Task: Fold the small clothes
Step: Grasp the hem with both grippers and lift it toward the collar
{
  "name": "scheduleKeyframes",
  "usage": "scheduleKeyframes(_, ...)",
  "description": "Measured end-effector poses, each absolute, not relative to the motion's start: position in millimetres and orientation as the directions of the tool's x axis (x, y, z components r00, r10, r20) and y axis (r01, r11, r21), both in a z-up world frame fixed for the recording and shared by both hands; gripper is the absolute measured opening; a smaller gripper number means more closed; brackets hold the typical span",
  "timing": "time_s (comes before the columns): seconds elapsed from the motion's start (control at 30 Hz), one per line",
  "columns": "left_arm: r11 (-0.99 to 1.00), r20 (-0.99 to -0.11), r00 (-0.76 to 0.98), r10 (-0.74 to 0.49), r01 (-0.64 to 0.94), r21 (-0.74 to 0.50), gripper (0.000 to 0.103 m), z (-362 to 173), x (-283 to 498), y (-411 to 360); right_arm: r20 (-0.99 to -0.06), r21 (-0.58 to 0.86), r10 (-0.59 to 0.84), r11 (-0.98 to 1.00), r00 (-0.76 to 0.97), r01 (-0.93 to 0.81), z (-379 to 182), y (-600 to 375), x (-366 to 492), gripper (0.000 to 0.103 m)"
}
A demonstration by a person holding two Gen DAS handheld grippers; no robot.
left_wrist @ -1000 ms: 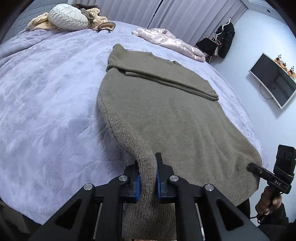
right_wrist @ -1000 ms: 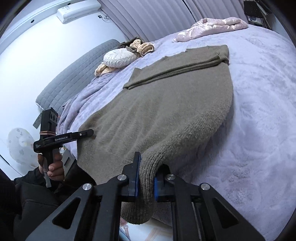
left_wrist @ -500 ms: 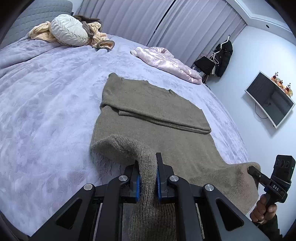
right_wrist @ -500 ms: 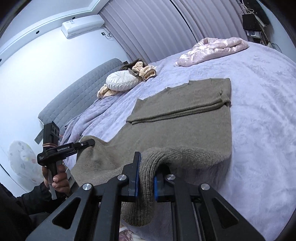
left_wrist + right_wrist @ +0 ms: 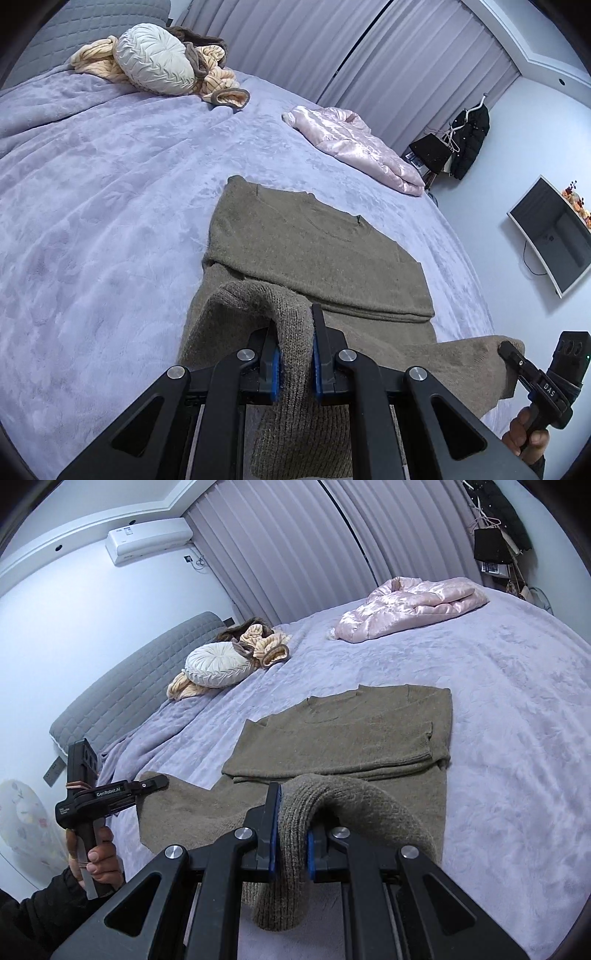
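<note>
An olive-brown knit sweater point(image 5: 314, 243) lies on the lilac bed, its sleeves folded across the chest. It also shows in the right wrist view point(image 5: 354, 734). My left gripper point(image 5: 294, 354) is shut on one corner of the ribbed hem and holds it raised above the body of the sweater. My right gripper point(image 5: 291, 834) is shut on the other hem corner, also raised. Each gripper shows in the other's view: the right one point(image 5: 511, 354) at the lower right, the left one point(image 5: 155, 784) at the left. The hem hangs between them.
The lilac blanket point(image 5: 92, 206) covers the bed. A pink quilted jacket point(image 5: 354, 147) lies at the far side. A round white cushion point(image 5: 155, 59) and beige clothes lie by the grey headboard point(image 5: 122, 690). A wall screen point(image 5: 550, 232) is at the right.
Both grippers have lifted the hem off the bed and carried it forward toward the collar. The lower half of the sweater now arches over its middle.
</note>
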State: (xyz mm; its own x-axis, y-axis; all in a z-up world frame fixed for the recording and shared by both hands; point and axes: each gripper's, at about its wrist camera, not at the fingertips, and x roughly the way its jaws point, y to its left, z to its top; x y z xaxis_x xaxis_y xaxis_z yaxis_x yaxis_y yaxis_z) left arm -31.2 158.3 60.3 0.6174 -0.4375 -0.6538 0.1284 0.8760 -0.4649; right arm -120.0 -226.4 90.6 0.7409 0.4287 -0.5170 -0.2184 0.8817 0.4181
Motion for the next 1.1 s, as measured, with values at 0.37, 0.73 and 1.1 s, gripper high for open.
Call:
scheduleKeyframes(0.37, 0.891, -0.698, 0.591, -0.405, 0.084, -0.445, 0.014, 63, 25, 150, -0.589, 0.398, 0.351, 0.910, 0.728, -0.116, 97, -226, -55, 0.012)
scheduleKeyframes(0.73, 0.892, -0.719, 0.567, -0.402, 0.066, -0.447, 0.014, 63, 93, 135, -0.623, 0.385, 0.301, 0.921, 0.722, -0.052, 101, -236, 9, 0.012)
scheduleKeyframes(1.1, 0.894, -0.756, 0.524, -0.393, 0.028, -0.446, 0.014, 45, 163, 119, -0.660, 0.395, 0.281, 0.919, 0.697, 0.004, 81, -245, 76, 0.012)
